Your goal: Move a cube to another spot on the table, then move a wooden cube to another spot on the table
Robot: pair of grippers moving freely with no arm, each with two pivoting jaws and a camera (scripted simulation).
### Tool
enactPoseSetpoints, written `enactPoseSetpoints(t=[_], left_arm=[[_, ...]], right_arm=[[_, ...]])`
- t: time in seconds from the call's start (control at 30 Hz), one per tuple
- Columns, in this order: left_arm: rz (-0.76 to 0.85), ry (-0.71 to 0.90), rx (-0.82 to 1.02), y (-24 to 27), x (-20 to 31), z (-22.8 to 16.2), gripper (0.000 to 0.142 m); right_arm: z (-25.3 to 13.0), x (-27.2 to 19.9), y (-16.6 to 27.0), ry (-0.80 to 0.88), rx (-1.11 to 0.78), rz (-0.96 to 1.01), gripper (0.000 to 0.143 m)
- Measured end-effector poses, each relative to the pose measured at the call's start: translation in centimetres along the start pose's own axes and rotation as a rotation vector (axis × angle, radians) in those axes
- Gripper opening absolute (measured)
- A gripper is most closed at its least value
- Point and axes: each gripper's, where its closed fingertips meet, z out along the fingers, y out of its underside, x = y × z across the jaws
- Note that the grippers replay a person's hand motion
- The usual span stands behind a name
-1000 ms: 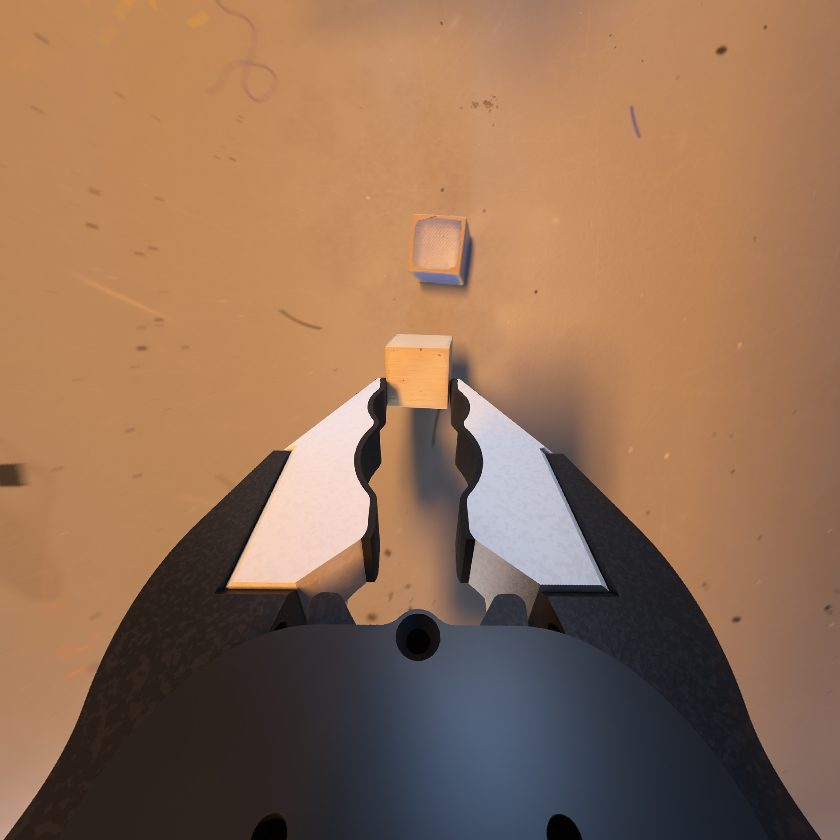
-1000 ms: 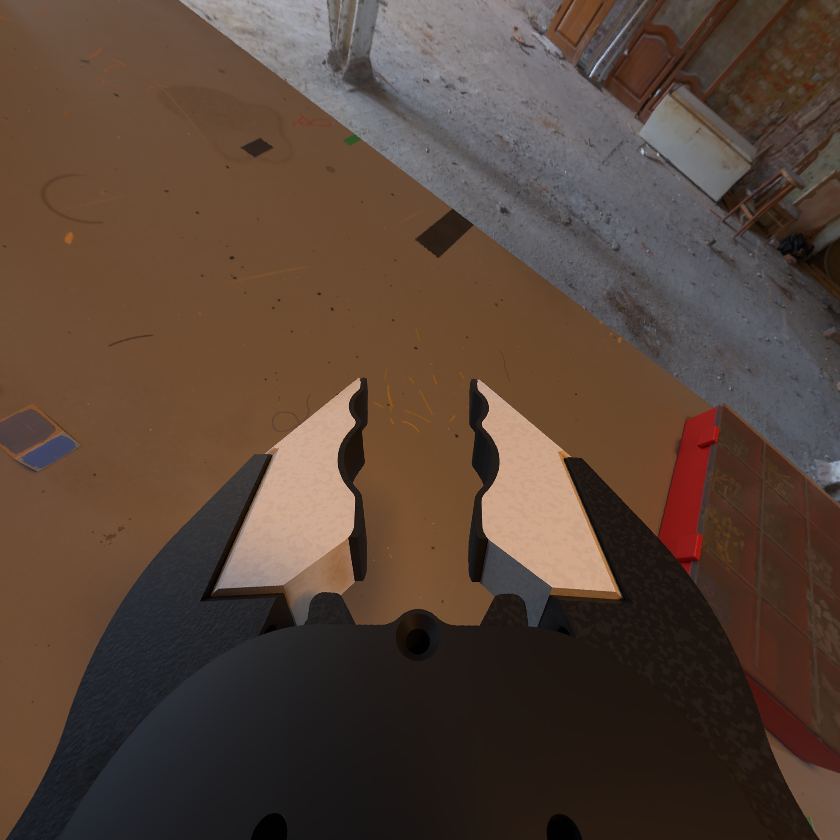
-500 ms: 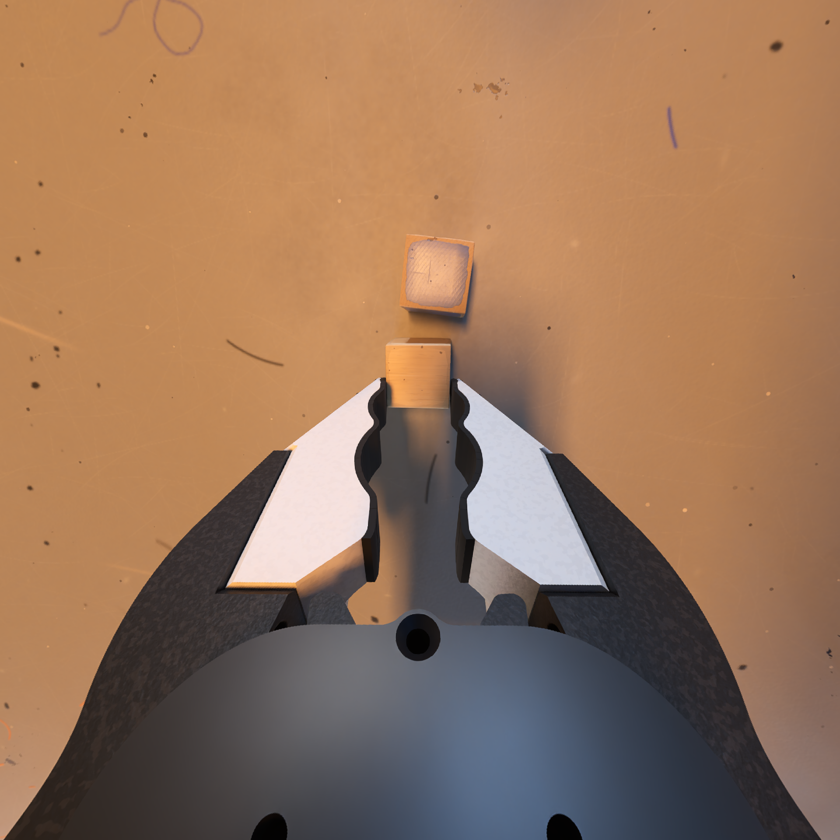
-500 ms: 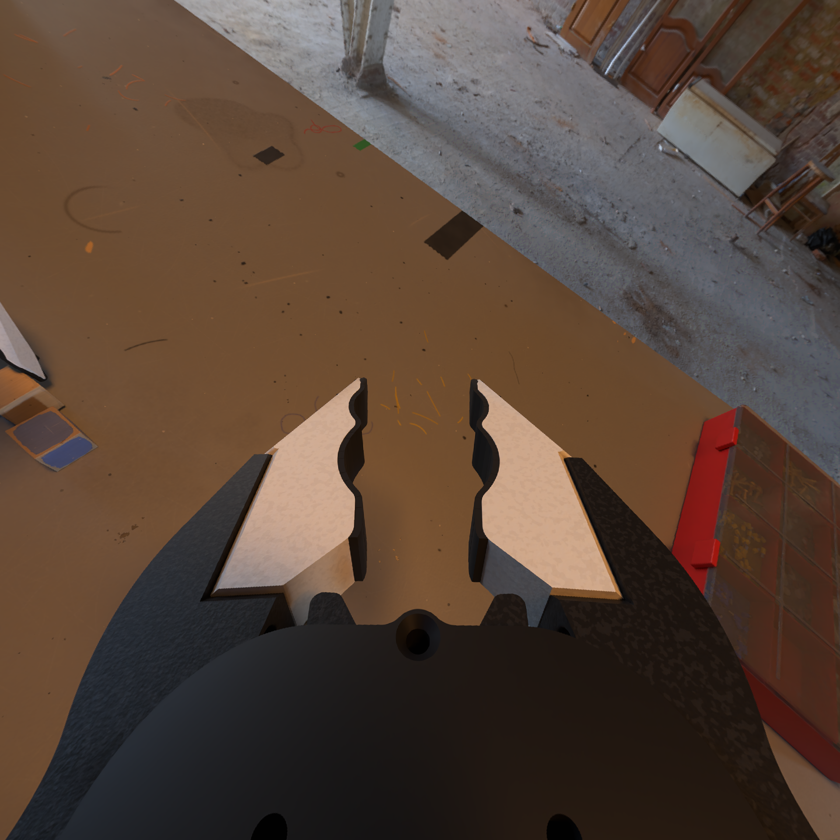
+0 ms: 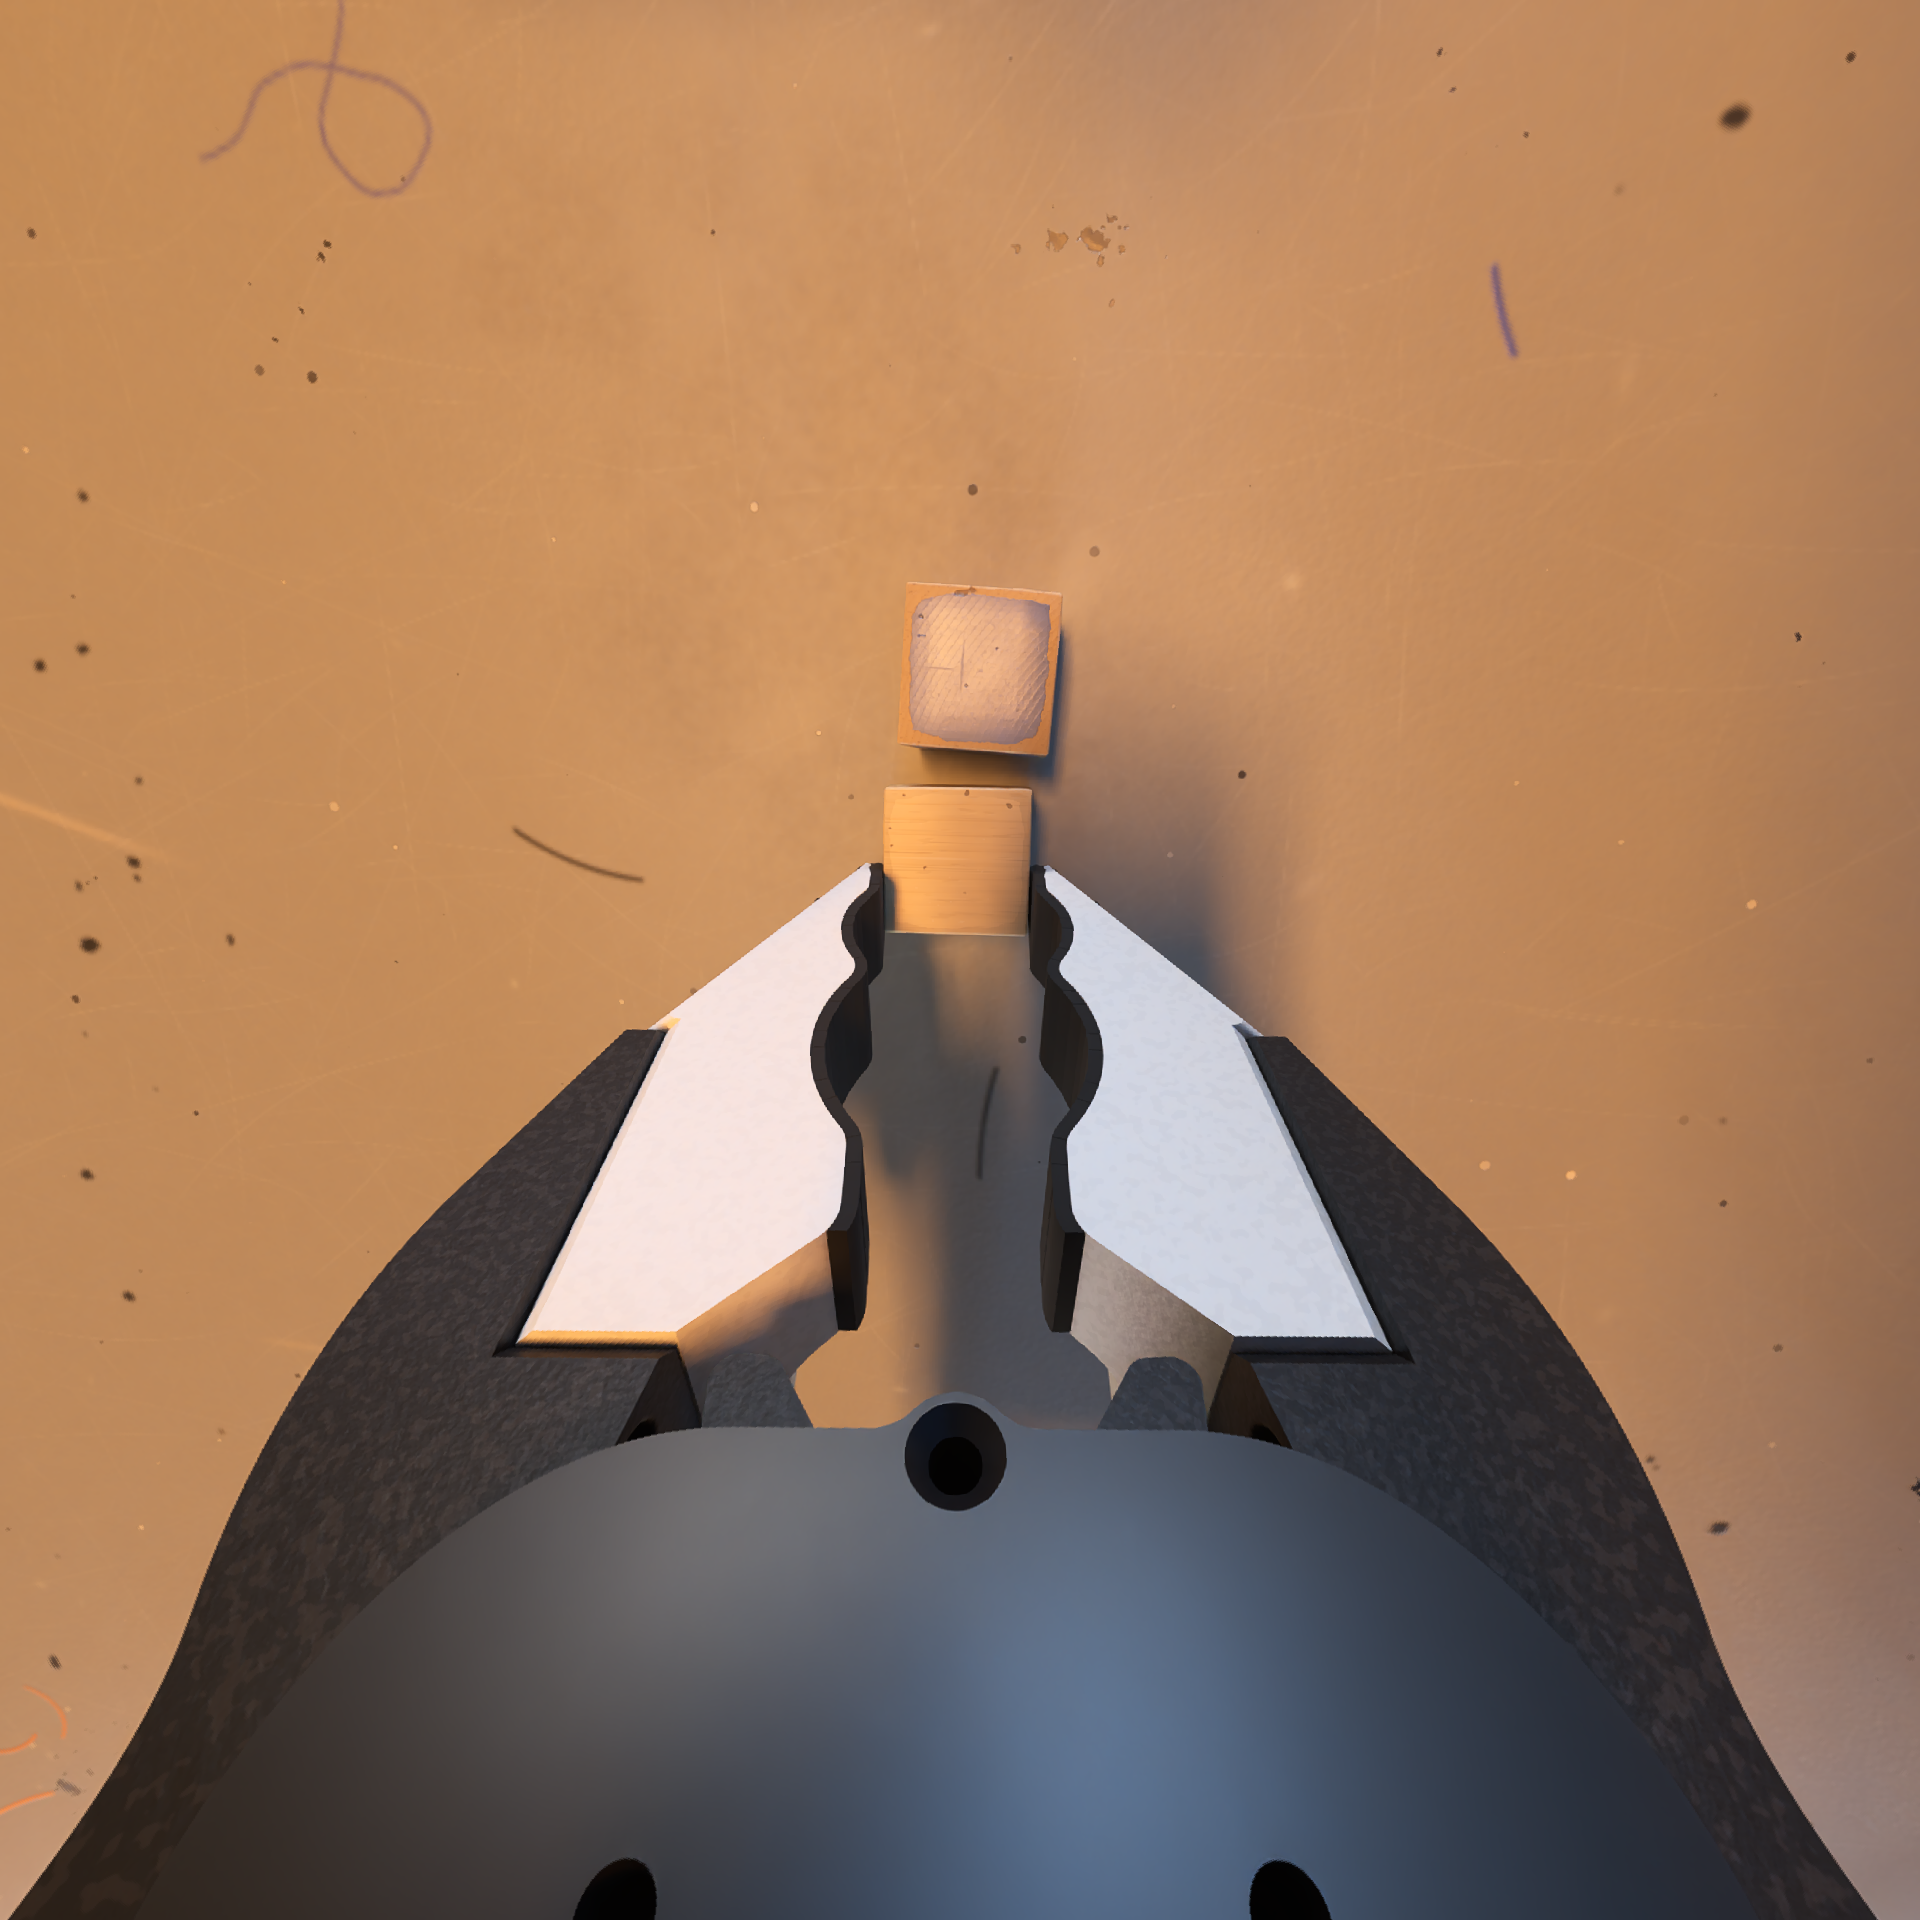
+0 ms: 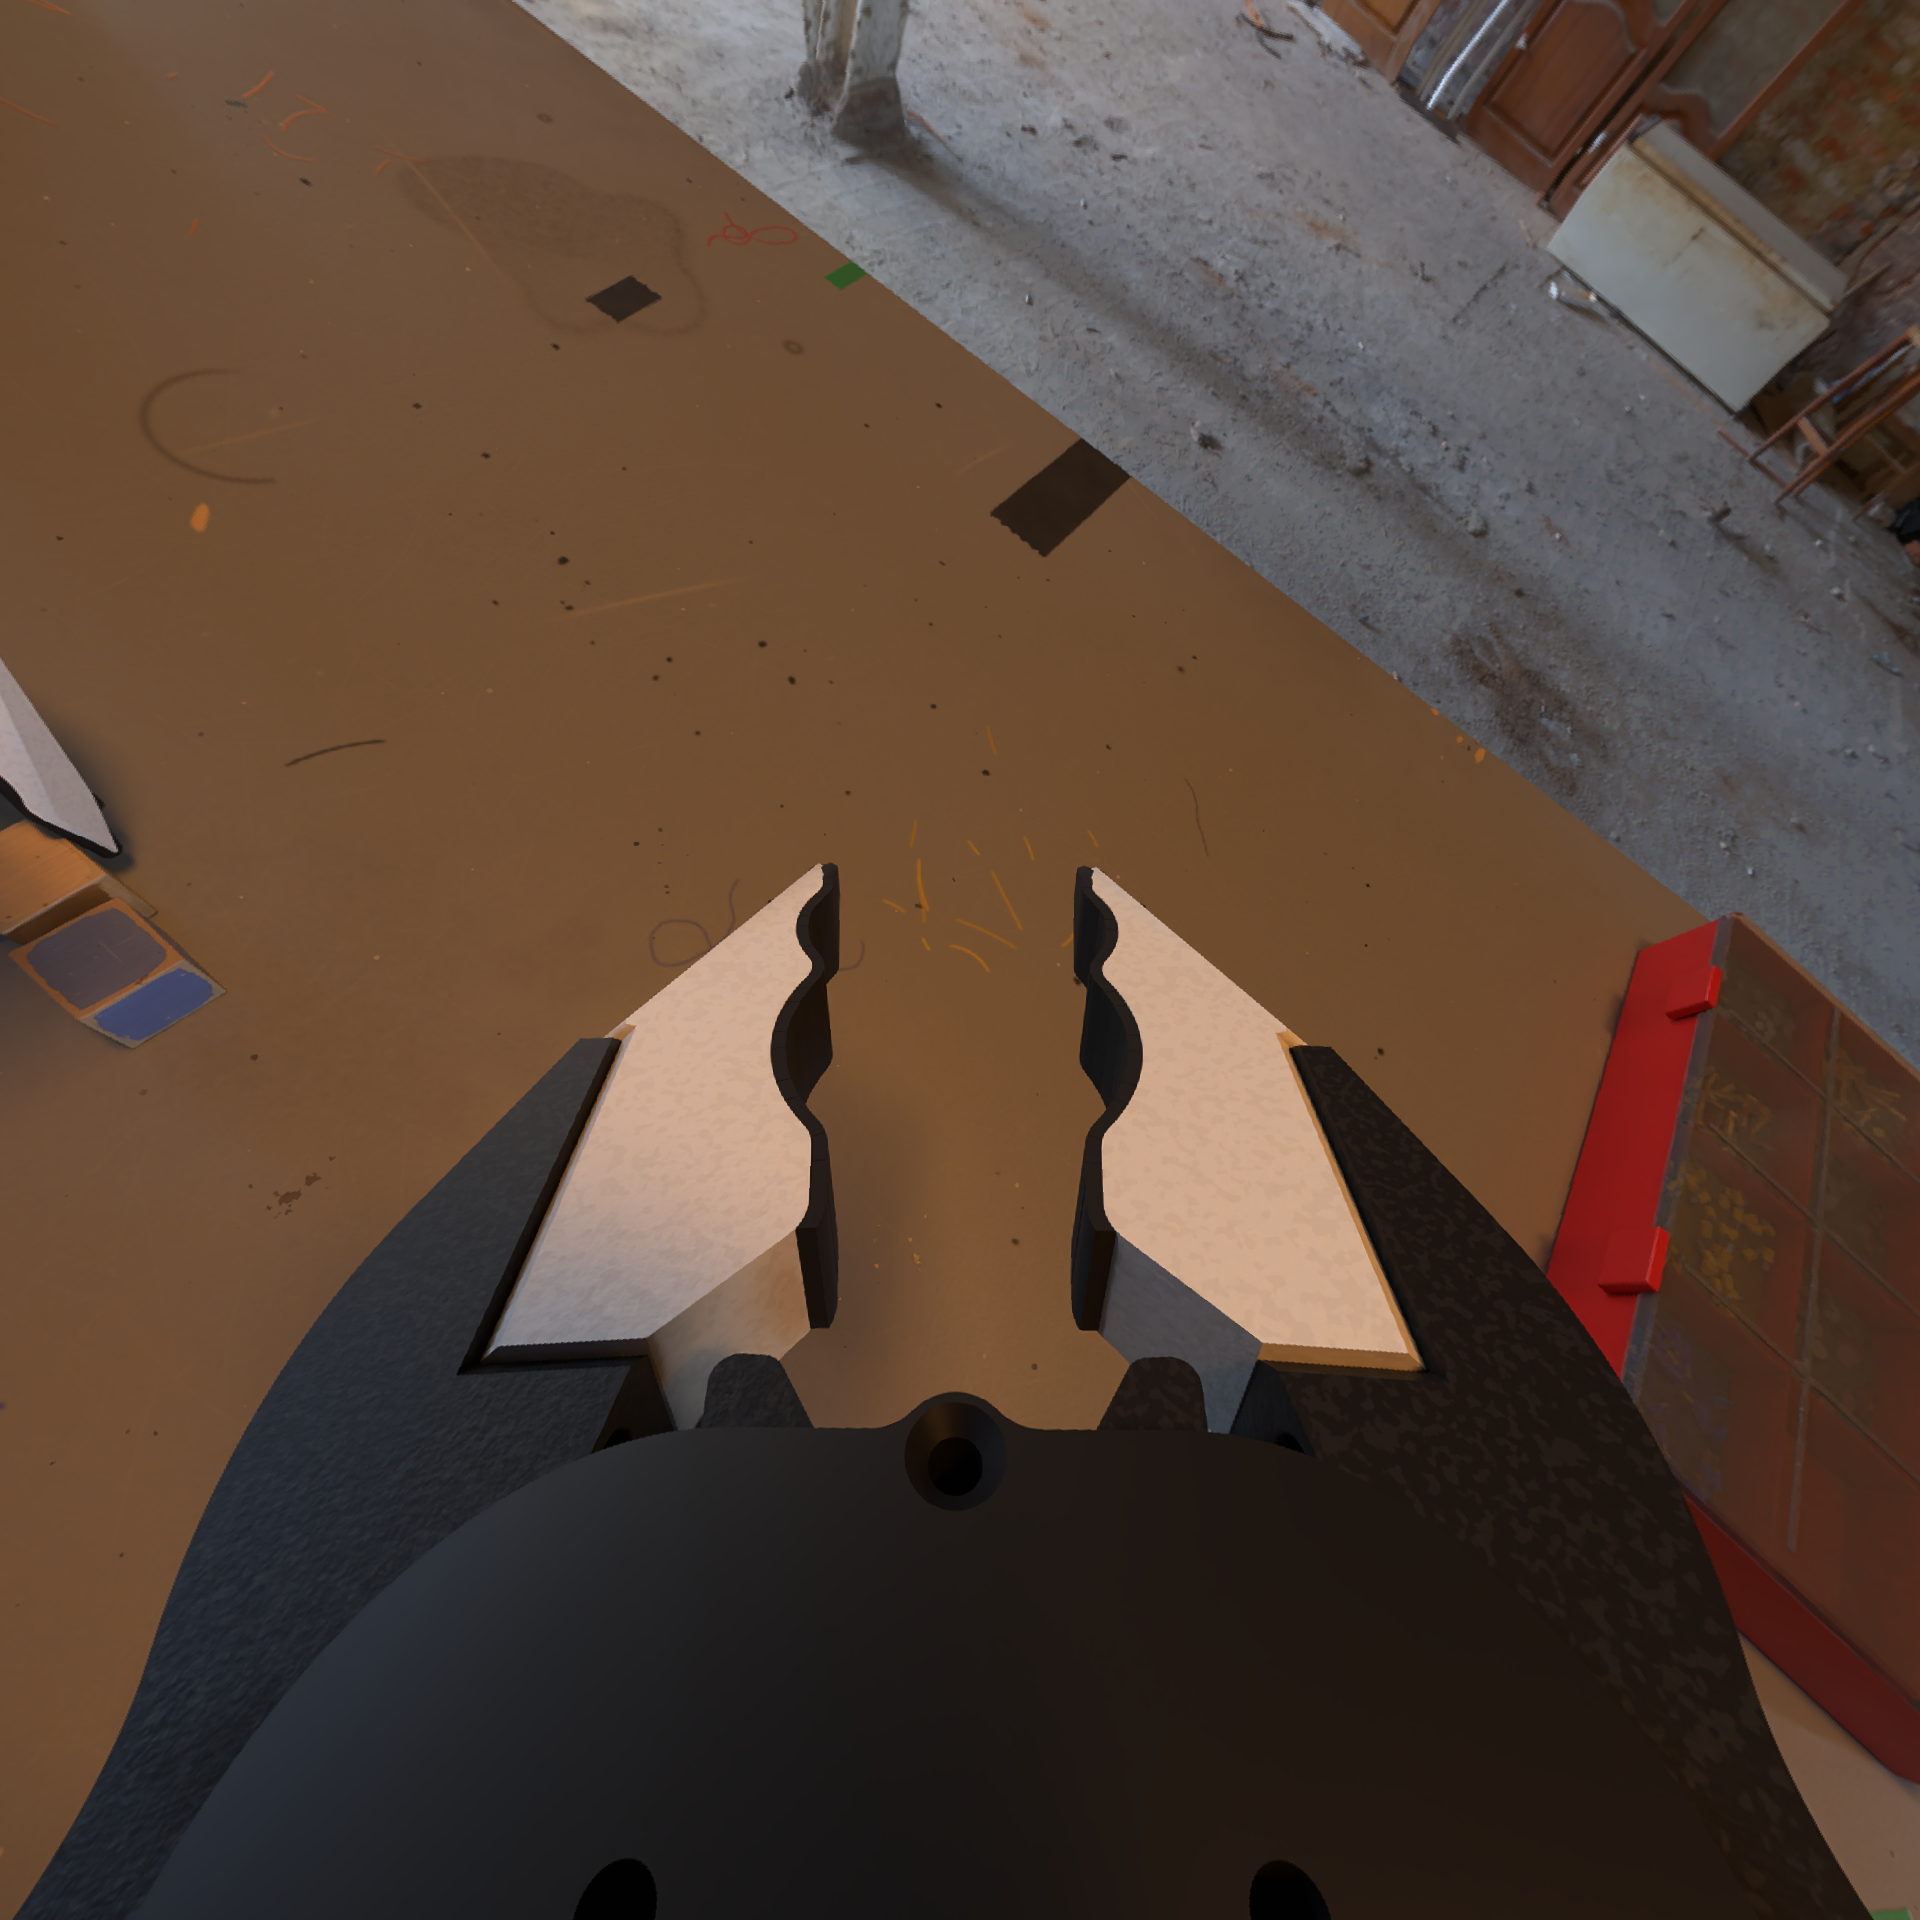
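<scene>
Wooden cube point(image 5: 957, 857), seemingly lifted, over scuffed brown table point(image 5: 416, 623); concrete floor point(image 6: 1351, 364) beyond

Desk point(image 6: 540, 644): brown, scuffed top flecked with dark specks, orange scratches and black tape patches.
Floor point(image 6: 1351, 436): worn grey concrete, stained and gritty, beyond the desk's far right edge.
Far furniture: wooden panelled doors point(image 6: 1538, 94) at the far right, a dirty white cabinet point(image 6: 1694, 270) in front of them.
Post: pale column base point(image 6: 862, 73) at the far centre.
Light: warm, orange-toned across the desk.
</scene>
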Motion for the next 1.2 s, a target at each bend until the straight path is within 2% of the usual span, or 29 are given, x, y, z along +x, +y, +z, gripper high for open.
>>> enactPoseSetpoints(t=[0.5, 0.6, 0.67, 0.77, 0.83, 0.9, 1.03, 1.13, 1.2], left_arm=[[0.04, 0.002, 0.002, -0.1, 0.0, 0.1, 0.028], [0.036, -0.044, 0.004, -0.1, -0.3, 0.1, 0.028], [0.047, -0.053, 0.005, 0.0, -0.5, 0.2, 0.047], [0.055, -0.028, 0.034, 0.0, -0.2, -0.6, 0.054], [0.049, -0.041, 0.086, -0.4, -0.4, -2.5, 0.054], [0.028, -0.083, 0.179, -0.9, -1.2, -6.0, 0.048], [-0.091, -0.309, 0.39, 0.4, -4.4, -16.8, 0.046], [-0.28, -0.512, 0.382, 6.6, -6.6, -23.5, 0.069], [-0.451, -0.57, 0.319, 12.2, -7.0, -25.8, 0.076]], right_arm=[[0.4, -0.3, 0.4, -0.01, -0.026, -0.005, 0.045], [0.5, -0.3, 0.5, -0.012, -0.03, -0.007, 0.045], [0.5, -0.3, 0.5, -0.013, -0.034, -0.01, 0.045], [0.6, -0.4, 0.6, -0.015, -0.039, -0.014, 0.045], [0.6, -0.4, 0.7, -0.016, -0.043, -0.016, 0.045], [0.6, -0.4, 0.8, -0.018, -0.044, -0.018, 0.045], [0.6, -0.4, 0.8, -0.022, -0.042, -0.015, 0.045], [0.6, -0.3, 0.9, -0.021, -0.041, -0.015, 0.045], [0.6, -0.2, 0.9, -0.021, -0.041, -0.012, 0.045]])
